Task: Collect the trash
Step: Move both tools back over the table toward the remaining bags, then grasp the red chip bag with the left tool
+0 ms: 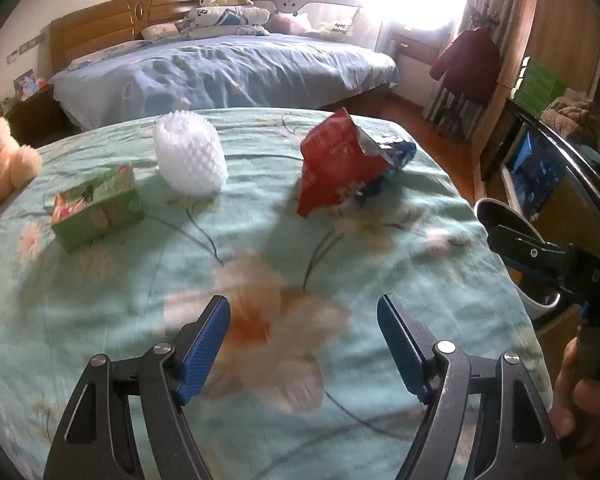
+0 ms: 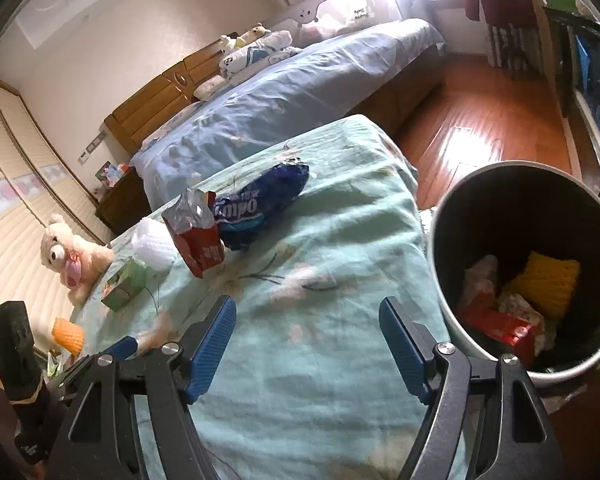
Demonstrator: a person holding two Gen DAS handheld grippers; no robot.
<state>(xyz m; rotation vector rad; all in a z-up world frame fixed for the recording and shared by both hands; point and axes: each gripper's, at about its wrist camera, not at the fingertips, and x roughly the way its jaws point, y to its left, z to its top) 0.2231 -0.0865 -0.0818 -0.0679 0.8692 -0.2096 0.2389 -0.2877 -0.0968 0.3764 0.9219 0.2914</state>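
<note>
Both grippers — left (image 1: 303, 354) and right (image 2: 307, 354) — hover with jaws apart and empty over a floral bedspread (image 1: 380, 360). A red snack bag (image 1: 336, 164), foam net (image 1: 190, 156) and green box (image 1: 98, 212) lie ahead — the bin (image 2: 452, 292) stands beside the bed.

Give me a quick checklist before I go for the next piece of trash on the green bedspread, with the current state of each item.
1. Left gripper free to grasp: ok, open, nothing between the fingers.
2. Right gripper free to grasp: ok, open and empty.
3. Trash left on the bedspread: ok, the red snack bag, blue wrapper, white foam net and green box lie there.
4. Path to the red snack bag: ok, nothing lies between the left gripper and it.
5. Bin ready: ok, it stands open beside the bed, only partly filled.
6. Orange foam net at the bed's edge: cannot tell whether it rests securely.
</note>
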